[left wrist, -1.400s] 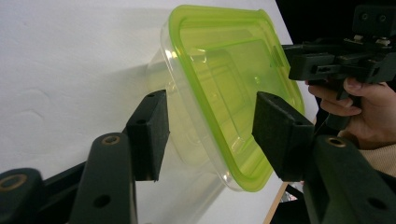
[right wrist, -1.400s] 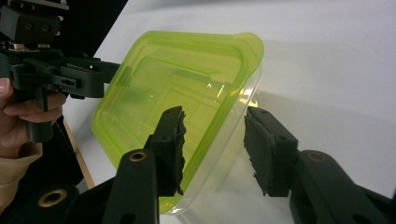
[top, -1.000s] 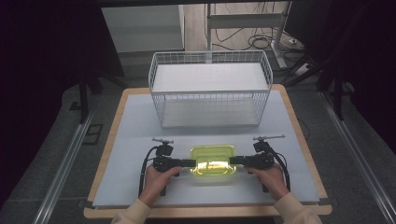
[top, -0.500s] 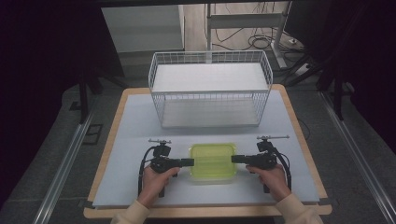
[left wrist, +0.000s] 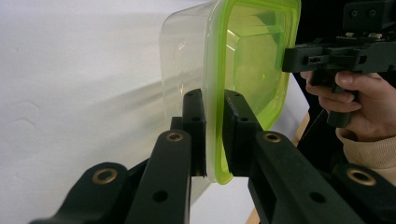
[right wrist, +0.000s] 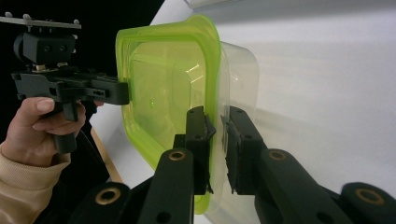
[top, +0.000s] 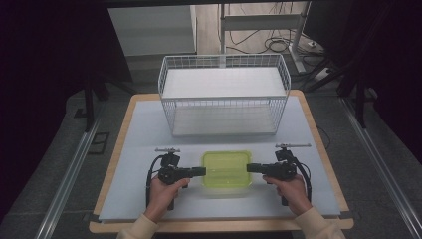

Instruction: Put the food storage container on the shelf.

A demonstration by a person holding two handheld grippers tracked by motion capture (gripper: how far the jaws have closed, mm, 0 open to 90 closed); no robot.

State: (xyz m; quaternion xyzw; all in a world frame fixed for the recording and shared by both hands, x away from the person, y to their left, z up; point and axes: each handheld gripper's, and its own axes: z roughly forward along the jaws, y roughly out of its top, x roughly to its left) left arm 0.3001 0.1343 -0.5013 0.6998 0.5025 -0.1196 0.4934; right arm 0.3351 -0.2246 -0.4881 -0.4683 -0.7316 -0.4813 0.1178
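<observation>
High view: lidded container [top: 226,170] sits on the white table [top: 139,149] near the front edge, between both hands. Left gripper [top: 200,172] is on its left rim, right gripper [top: 251,168] on its right rim. Wire basket [top: 224,94] stands behind it, well apart, nothing inside it. My read: grasp is done, lift and transfer toward the basket are left, if the basket is the target at all. Whether the container is off the table yet, I can't tell from up here.

Left gripper view: left gripper [left wrist: 214,135] jaws have just been closing and are now clamped on the green lid [left wrist: 252,56] rim, one pad above and one below the lip. Clear tub [left wrist: 184,51] under the lid looks empty. Other hand with its gripper shows at the far rim.

Right gripper view: right gripper [right wrist: 217,149] jaws have also just been closing; they straddle the lid [right wrist: 168,79] edge with the rim between the pads, and contact looks firm, though a thin gap on one side is possible. Tub [right wrist: 238,70] shows nothing inside.
</observation>
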